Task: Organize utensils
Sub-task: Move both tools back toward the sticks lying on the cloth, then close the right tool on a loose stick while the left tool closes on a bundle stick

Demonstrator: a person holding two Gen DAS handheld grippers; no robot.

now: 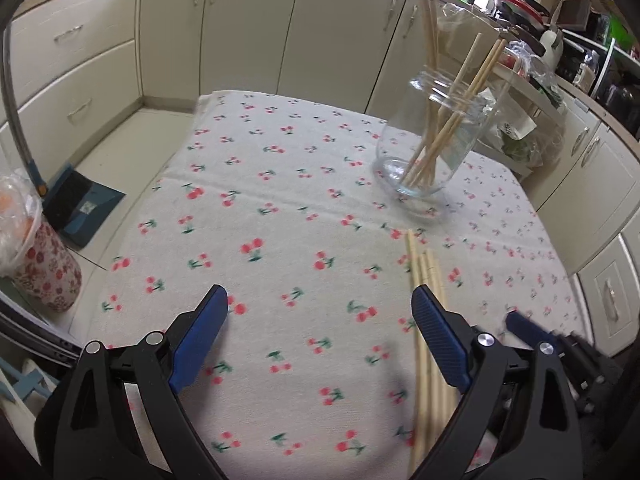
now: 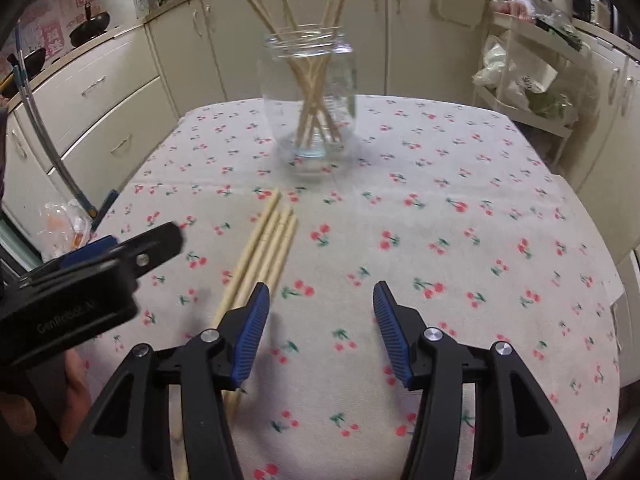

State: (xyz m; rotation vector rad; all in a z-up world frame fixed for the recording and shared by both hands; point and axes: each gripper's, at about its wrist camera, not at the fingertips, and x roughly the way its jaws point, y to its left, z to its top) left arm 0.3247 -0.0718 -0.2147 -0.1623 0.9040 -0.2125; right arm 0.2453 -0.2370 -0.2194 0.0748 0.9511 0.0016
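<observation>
Right wrist view puts the jar (image 2: 308,96) at upper centre, several chopsticks already standing in it, and four loose sticks (image 2: 264,248) lying on the cloth (image 2: 460,240) at centre left. Our right gripper (image 2: 321,300) is wide and empty, its left finger over the sticks' near ends. We judge the step to be picking up the next stick; that calls for shifting left and closing on just one. Left wrist view shows our left gripper (image 1: 320,300) wide and empty too, the sticks (image 1: 424,280) by its right finger, plus a floral bin (image 1: 44,268) at left that the other view lacks
</observation>
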